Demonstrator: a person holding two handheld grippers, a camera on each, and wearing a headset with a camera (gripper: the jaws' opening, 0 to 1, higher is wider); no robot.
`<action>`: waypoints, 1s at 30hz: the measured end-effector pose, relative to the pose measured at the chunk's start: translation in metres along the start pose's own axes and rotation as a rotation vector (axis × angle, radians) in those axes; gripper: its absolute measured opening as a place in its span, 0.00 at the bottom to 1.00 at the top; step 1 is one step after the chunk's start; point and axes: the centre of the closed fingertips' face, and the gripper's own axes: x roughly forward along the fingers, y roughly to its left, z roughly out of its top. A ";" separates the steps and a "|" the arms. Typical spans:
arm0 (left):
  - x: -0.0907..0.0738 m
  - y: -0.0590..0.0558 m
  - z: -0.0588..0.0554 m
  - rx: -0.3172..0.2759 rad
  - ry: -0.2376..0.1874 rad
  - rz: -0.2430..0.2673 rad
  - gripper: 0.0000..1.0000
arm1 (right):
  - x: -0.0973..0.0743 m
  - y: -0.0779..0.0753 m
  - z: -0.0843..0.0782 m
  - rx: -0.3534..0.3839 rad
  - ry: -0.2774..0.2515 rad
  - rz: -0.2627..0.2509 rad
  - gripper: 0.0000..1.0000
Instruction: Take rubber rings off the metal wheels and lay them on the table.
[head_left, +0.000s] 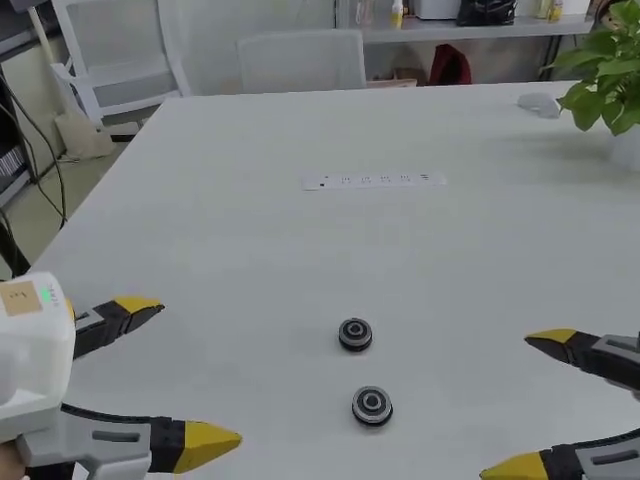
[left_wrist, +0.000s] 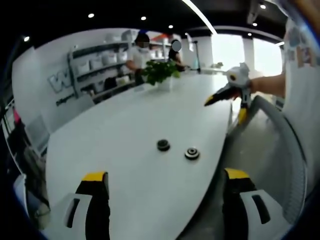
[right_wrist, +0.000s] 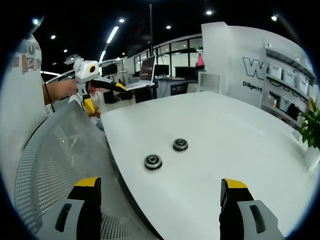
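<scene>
On the white table (head_left: 300, 240), two rubber-ringed metal wheels (head_left: 355, 334) lie between the left gripper (head_left: 199, 371) and right gripper (head_left: 505, 406), both gaping empty.

The counter (head_left: 250, 230) is showing a plain pale grey-white, with no pattern; the farther wheel (head_left: 355, 335) and the nearer wheel (head_left: 372, 405) are each shining silver at the hub and showing black round the rim; the left hand-held gripper (head_left: 190, 372) is showing yellow tips, black behind them, then grey and white; the right hand-held gripper (head_left: 520, 404) is carrying the same yellow, black and grey; the power strip (head_left: 375, 180) is showing white; the plant (head_left: 605, 85) is showing green leaves.
</scene>
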 end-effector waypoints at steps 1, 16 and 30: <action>0.000 0.001 0.000 -0.001 0.002 0.000 0.95 | 0.001 -0.001 0.000 0.000 -0.001 0.000 0.99; 0.010 0.005 0.004 0.003 -0.015 -0.017 0.93 | 0.010 -0.007 0.010 -0.006 -0.040 0.007 0.99; 0.023 0.009 0.001 0.029 -0.001 -0.038 0.91 | 0.025 -0.010 0.008 -0.020 -0.026 0.035 0.95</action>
